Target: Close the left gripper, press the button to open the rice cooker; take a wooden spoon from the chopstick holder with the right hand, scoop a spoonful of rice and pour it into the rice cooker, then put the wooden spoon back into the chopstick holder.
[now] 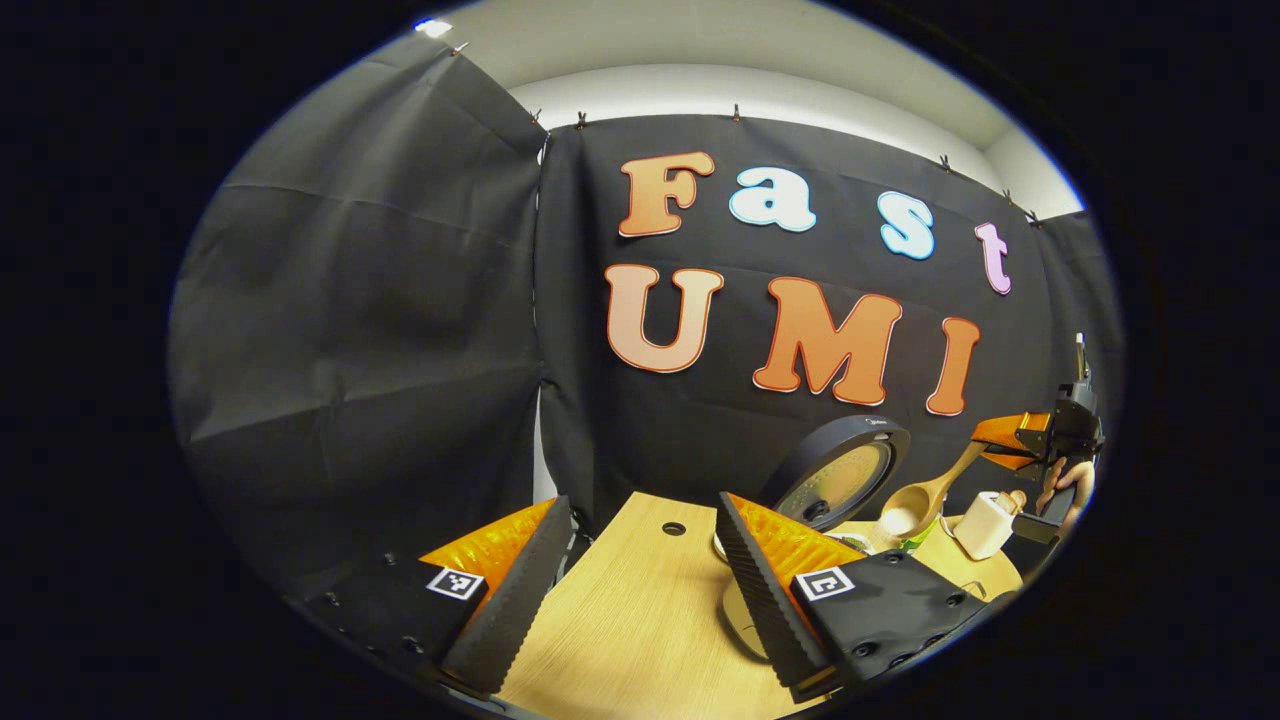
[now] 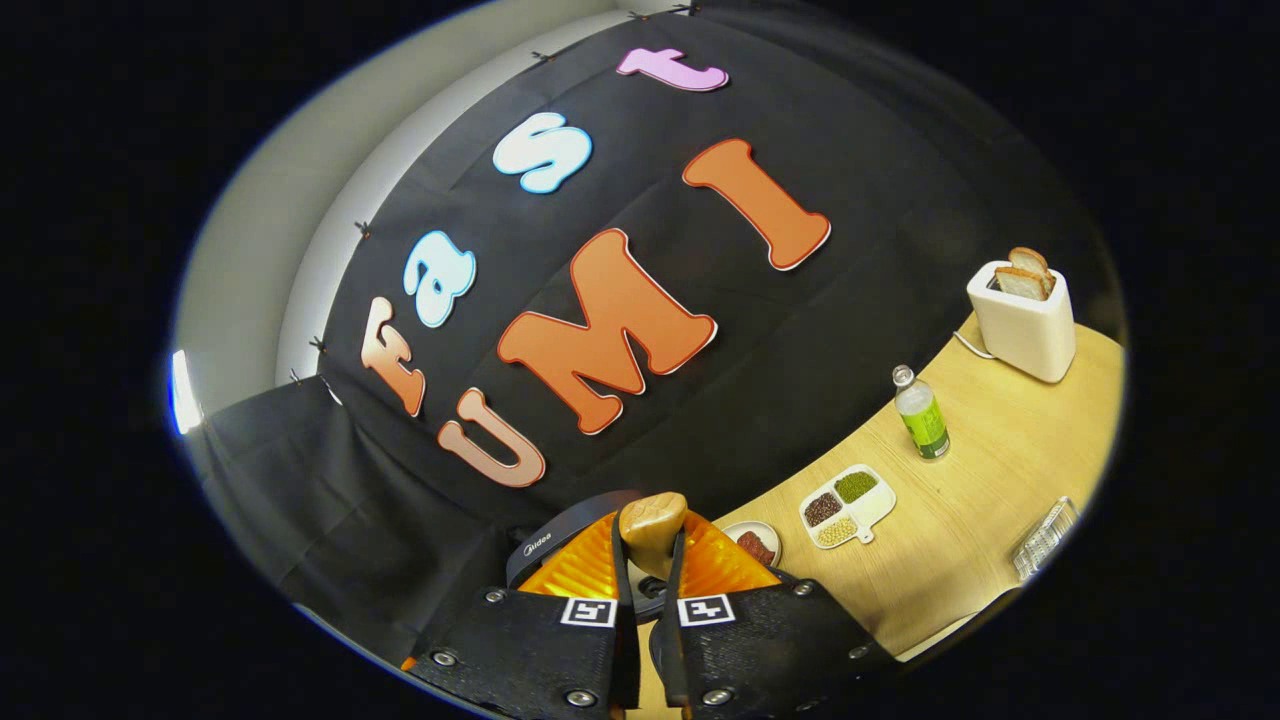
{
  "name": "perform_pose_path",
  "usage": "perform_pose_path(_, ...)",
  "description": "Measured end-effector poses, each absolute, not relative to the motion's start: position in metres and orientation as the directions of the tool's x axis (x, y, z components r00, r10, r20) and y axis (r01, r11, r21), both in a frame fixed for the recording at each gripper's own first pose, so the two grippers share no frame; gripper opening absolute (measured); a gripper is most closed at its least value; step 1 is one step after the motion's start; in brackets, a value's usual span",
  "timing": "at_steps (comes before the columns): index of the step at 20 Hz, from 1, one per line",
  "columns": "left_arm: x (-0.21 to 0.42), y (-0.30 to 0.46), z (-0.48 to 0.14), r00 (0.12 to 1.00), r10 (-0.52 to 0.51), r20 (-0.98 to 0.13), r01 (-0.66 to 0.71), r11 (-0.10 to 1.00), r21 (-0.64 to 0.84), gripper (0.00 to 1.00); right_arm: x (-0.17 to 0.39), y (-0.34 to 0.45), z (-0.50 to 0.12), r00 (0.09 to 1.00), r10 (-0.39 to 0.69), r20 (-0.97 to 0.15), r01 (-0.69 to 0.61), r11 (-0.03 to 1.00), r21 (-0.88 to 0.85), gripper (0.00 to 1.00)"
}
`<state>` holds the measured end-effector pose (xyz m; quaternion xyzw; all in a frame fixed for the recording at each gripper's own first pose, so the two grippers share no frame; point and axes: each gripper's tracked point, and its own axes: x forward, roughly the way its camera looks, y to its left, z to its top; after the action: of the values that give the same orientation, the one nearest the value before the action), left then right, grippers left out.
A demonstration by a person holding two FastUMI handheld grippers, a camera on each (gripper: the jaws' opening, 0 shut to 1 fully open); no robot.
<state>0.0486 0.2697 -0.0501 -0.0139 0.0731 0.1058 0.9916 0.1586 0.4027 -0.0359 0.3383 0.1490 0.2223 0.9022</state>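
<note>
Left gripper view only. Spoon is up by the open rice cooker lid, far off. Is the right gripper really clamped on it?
Observer: Yes. In the right gripper view, both fingers of the right gripper press on the handle of the wooden spoon.
Operator: What's on the table beyond it?
Observer: A divided dish with three kinds of beans or grains.
Operator: Anything near that?
Observer: A green bottle, capped and upright, standing apart from the dish.
</note>
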Motion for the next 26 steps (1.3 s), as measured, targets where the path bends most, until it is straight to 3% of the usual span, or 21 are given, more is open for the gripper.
perform_pose_path(11,0.05,0.269,-0.057,0.966,0.203,-0.159,-0.207,0.978,-0.013,0.98,0.151,0.416,-0.033,0.85,0.515,-0.111,-0.366,0.729,0.578,0.08)
perform_pose_path(26,0.058,0.272,-0.059,0.97,0.178,-0.163,-0.18,0.984,-0.001,0.98,0.133,0.455,-0.042,0.815,0.565,-0.125,-0.522,0.811,0.263,0.08)
